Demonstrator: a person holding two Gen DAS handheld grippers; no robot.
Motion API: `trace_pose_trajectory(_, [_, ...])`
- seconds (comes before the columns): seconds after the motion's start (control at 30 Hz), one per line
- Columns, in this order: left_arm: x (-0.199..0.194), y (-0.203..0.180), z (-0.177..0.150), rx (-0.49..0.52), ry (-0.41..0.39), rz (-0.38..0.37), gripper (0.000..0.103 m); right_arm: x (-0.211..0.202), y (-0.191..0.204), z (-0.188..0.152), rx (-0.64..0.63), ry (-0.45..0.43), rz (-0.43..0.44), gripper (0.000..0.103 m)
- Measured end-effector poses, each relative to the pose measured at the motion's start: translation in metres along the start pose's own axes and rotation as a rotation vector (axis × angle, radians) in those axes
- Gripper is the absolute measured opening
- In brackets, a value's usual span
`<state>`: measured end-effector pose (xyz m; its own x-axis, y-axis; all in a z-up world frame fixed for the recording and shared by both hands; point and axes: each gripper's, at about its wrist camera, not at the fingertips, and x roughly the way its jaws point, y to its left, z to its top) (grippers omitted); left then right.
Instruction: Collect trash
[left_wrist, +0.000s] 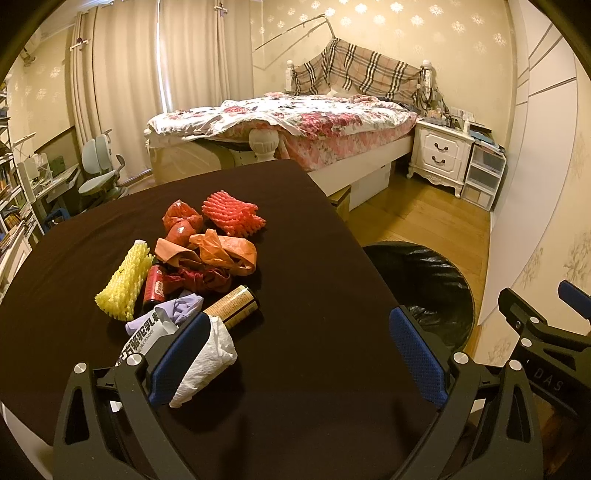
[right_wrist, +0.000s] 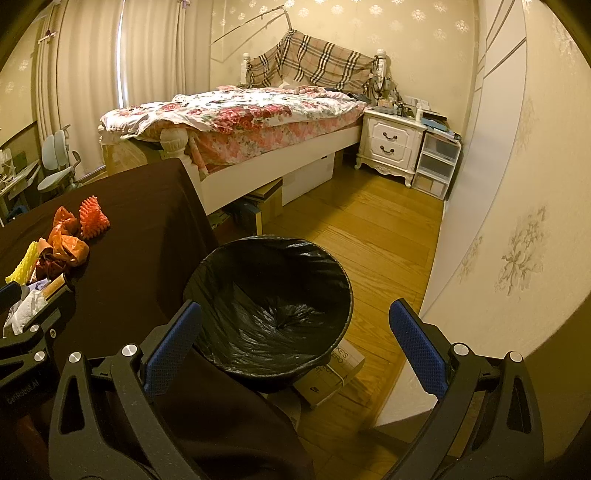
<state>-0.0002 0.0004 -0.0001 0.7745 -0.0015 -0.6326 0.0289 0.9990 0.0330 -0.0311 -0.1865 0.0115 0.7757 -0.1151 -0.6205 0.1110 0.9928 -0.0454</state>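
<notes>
Left claw (left_wrist: 301, 354): spread wide, nothing pinched. White crumpled tissue (left_wrist: 207, 363) lies on the surface (left_wrist: 314, 258) in the lower left of the left wrist view, touching the inner face of the claw's left finger; the right finger is well apart from it.

Rest of the trash pile sits just past the tissue, centre-left of frame:
- yellow foam net (left_wrist: 123, 282), ribbed, tube-shaped, leftmost
- red foam net (left_wrist: 233, 213), folded, far end of pile
- orange plastic bags (left_wrist: 221, 253), crumpled, with red wrappers (left_wrist: 181, 218) behind
- gold can (left_wrist: 232, 306) lying on its side, just beyond the tissue
- dark red can (left_wrist: 154, 288) beside the yellow net
- lilac rag (left_wrist: 181, 309) and a white printed packet (left_wrist: 146, 338), partly under the claw's left finger

Surface is covered in a dark brown cloth.

Right claw (right_wrist: 295, 339): spread wide, holding nothing. The bin (right_wrist: 267, 306) with a black liner sits between and just beyond its fingers, centre of the right wrist view, beside the surface edge. Liner is glossy and creased, nothing visible inside.

Hard to read: packet print is cut off by the claw finger. Bin base is hidden; a cardboard box (right_wrist: 332, 373) shows below it, lettering partly covered. In the right wrist view the pile is cropped at the left edge. Right claw shows only partly at the lower right of the left wrist view.
</notes>
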Motion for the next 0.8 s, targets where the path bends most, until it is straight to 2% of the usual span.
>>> trace_pose_trajectory(0.8, [-0.0002, -0.0001, -0.0002, 0.002, 0.005, 0.000, 0.097, 0.0010, -0.0005, -0.0003, 0.001, 0.005, 0.001, 0.099])
